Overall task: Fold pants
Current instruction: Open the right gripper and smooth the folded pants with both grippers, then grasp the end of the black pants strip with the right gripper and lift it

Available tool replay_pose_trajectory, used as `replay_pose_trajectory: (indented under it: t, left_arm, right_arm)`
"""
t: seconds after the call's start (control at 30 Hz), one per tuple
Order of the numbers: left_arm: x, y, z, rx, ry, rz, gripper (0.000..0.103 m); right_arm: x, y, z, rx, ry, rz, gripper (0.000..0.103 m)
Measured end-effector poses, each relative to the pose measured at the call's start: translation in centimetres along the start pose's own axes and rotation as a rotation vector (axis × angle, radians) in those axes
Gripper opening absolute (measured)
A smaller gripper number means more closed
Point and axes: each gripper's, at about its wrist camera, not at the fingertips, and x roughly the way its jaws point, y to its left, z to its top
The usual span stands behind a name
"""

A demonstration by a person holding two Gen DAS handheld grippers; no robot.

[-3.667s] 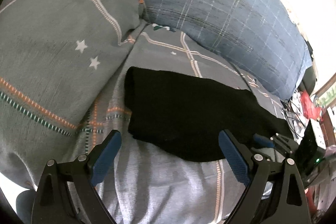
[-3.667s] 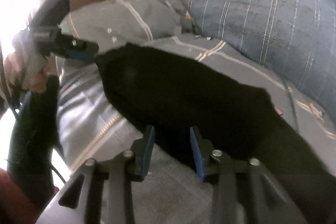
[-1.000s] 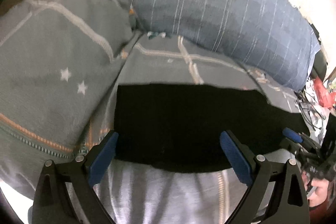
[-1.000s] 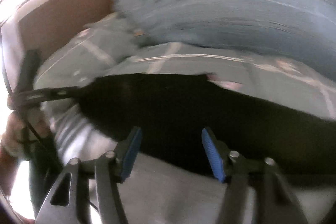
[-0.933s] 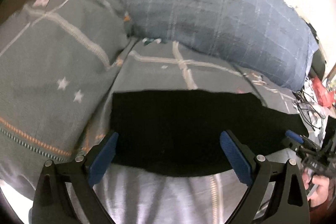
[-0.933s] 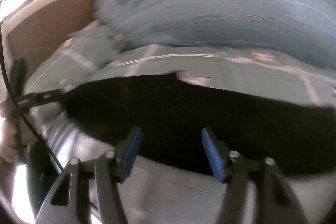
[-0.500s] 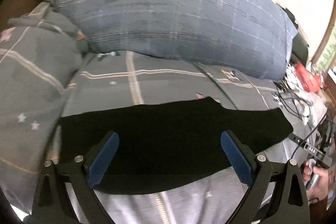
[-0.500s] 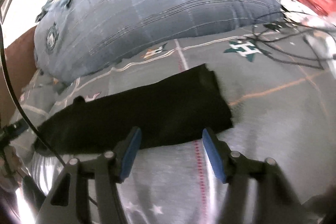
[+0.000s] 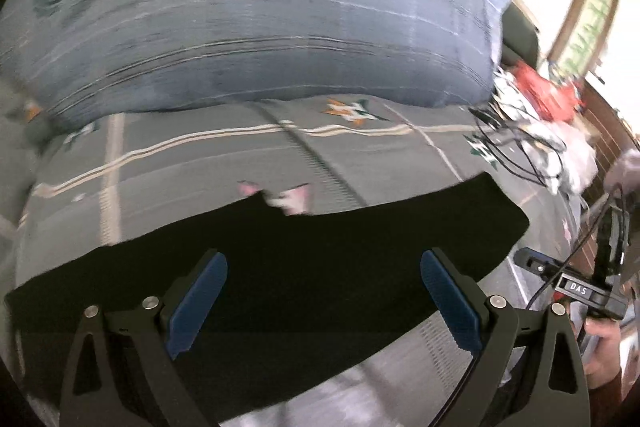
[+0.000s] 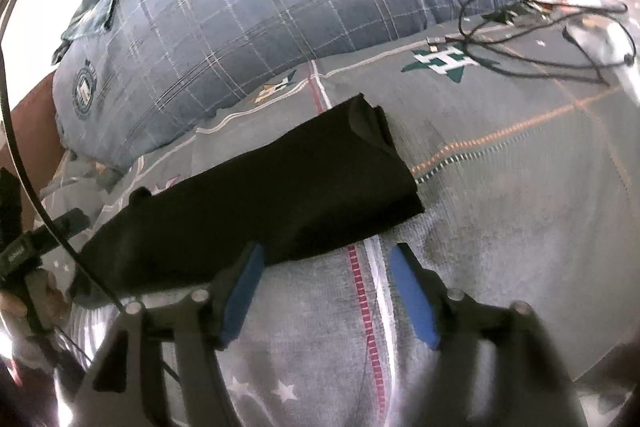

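Black pants [image 10: 256,199] lie flat in a long strip on the grey bedspread [image 10: 520,187], pillow [image 10: 260,11] at 12 o'clock. Left gripper [image 9: 320,301] hangs over them, jaws wide, hiding the near edge. Right gripper [image 10: 326,297] gapes too, holding nothing; left view's blurry.

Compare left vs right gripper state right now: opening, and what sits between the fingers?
The left gripper is spread wide, with the black pants between its fingers; the right gripper is open more narrowly, over bare bedspread beside the pants' edge. Both are open and grip nothing.
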Motion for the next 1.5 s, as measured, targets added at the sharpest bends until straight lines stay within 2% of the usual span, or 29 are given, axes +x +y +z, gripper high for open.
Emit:
replay_pose_trajectory:
  t: [0.33,0.53,0.67,1.03,1.37,1.5]
  left_arm:
    - [8.9,-4.5,4.9,0.111,0.075,-0.09,0.098]
    - [14.9,-7.5,8.6,0.184,0.154,-0.227,0.098]
    - [18.0,-9.1,10.8,0.21,0.181,-0.277,0.098]
    - [22.7,-12.1,12.4,0.316,0.225,-0.308,0.098]
    - [26.8,-14.7,13.4,0.383,0.353,-0.436,0.098]
    - [28.5,-16.0,13.7,0.405,0.384,-0.476,0.094]
  right_arm:
    - [1.0,-0.8,0.0,0.052,-0.021,0.008,0.072]
    - [1.3,-0.7,-0.2,0.063,-0.063,0.033,0.078]
    - [1.4,-0.9,-0.2,0.074,-0.082,0.051,0.079]
    - [1.6,-1.2,0.4,0.086,-0.101,0.067,0.079]
    - [1.6,-1.6,0.1,0.117,-0.121,0.126,0.08]
    - [1.7,-1.8,0.2,0.13,-0.128,0.141,0.076]
